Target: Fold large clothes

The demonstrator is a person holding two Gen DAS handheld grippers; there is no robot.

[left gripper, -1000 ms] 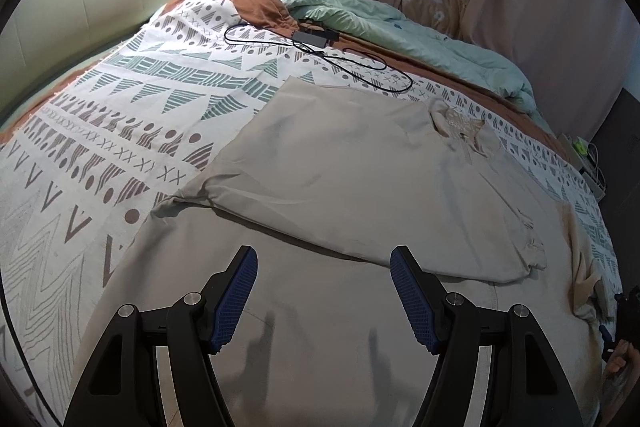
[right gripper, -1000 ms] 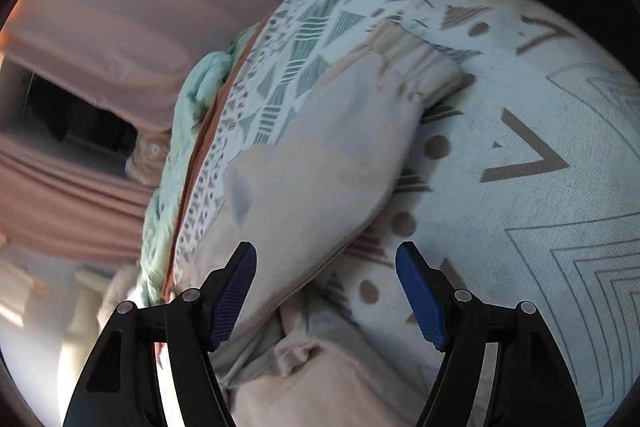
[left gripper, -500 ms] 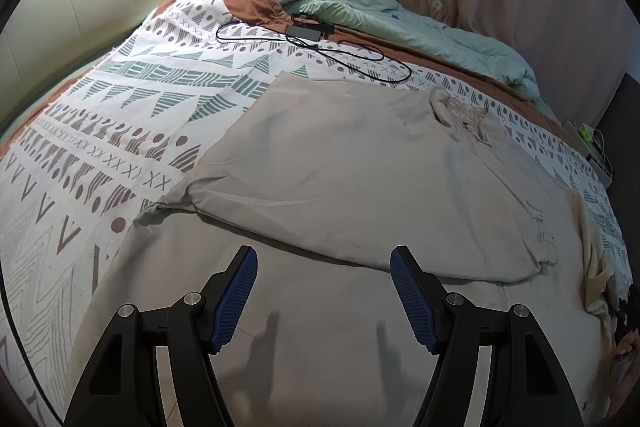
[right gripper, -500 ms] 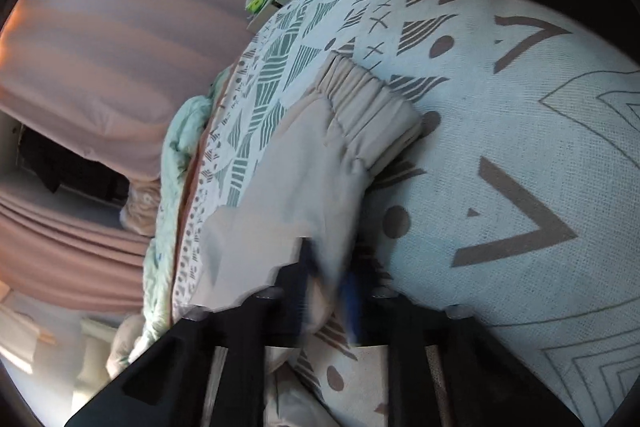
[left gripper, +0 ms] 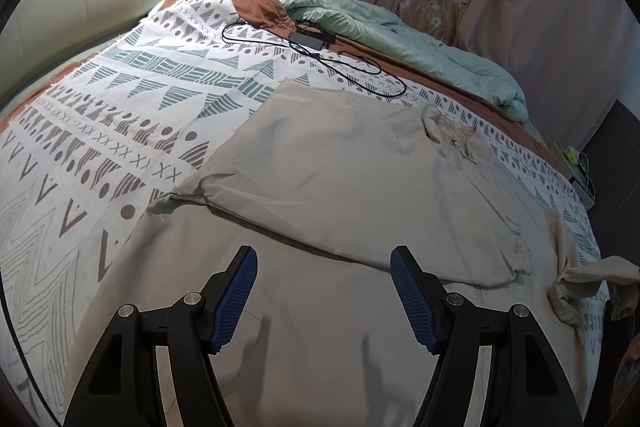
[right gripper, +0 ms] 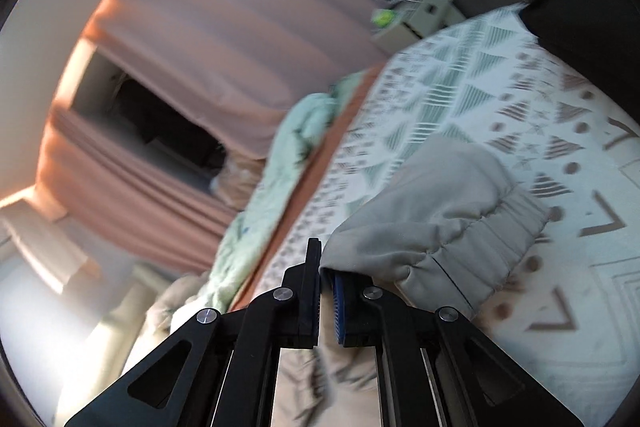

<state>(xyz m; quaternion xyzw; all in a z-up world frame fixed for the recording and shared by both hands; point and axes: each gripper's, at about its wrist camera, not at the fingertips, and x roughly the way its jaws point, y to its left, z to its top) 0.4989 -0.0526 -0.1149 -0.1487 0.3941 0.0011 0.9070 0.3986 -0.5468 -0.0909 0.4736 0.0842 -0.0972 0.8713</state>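
So the right gripper (right gripper: 326, 283) has its jaws pinching the beige garment (left gripper: 340, 179) by the sleeve (right gripper: 448, 219), cuff trailing off to their right. Left gripper (left gripper: 322, 295) hovers, jaws spread — garment body stretches ahead of them, long axis left-to-right across the bed (left gripper: 120, 131).

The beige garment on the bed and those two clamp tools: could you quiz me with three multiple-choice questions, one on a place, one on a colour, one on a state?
1. Where does the black charger cable lie?
A. on the patterned bedspread beyond the garment
B. on the garment
C. on the floor

2. What colour are the left gripper pads?
A. red
B. blue
C. white

3. How is the right gripper?
A. wide open
B. out of view
C. shut on the sleeve

Answers:
1 A: it loops on the bedspread, clear of the beige garment.
2 B: both pads show blue.
3 C: cloth sits pinched between its closed jaws.
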